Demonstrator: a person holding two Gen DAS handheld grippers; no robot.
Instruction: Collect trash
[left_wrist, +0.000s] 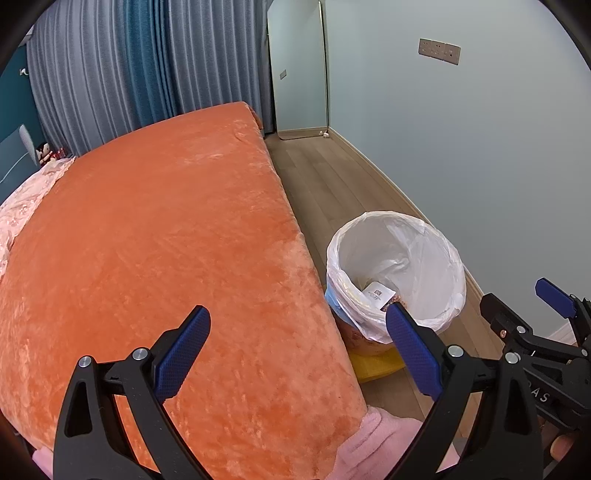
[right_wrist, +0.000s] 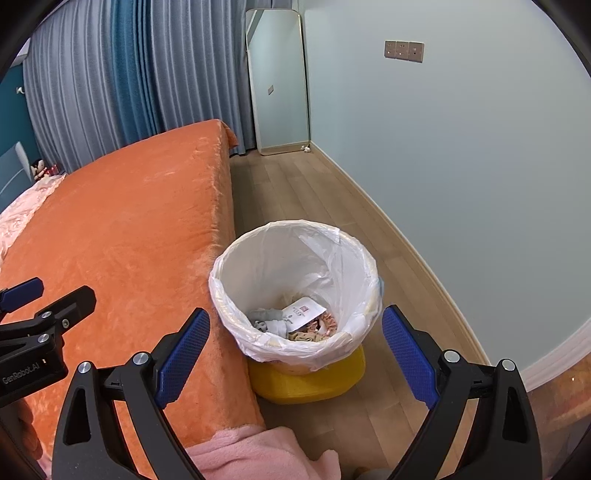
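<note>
Beside the orange bed (right_wrist: 122, 221) — a lined trash bin (right_wrist: 295, 291)
White bag over its rim, paper slip (right_wrist: 304, 312) and scraps inside; left gripper (left_wrist: 299, 350) and right gripper (right_wrist: 295, 354) both spread wide, empty.

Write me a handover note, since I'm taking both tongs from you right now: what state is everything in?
Left tongs: open, empty, over the orange bed edge.
Right tongs: open, empty, above the trash bin.
The bin stands on the floor beside the bed, white liner in place, holding a printed paper slip and crumpled scraps.
Done: some trash is already in the bin.
Left: no loose trash shows on the bed or the visible floor; look elsewhere before stopping.
</note>
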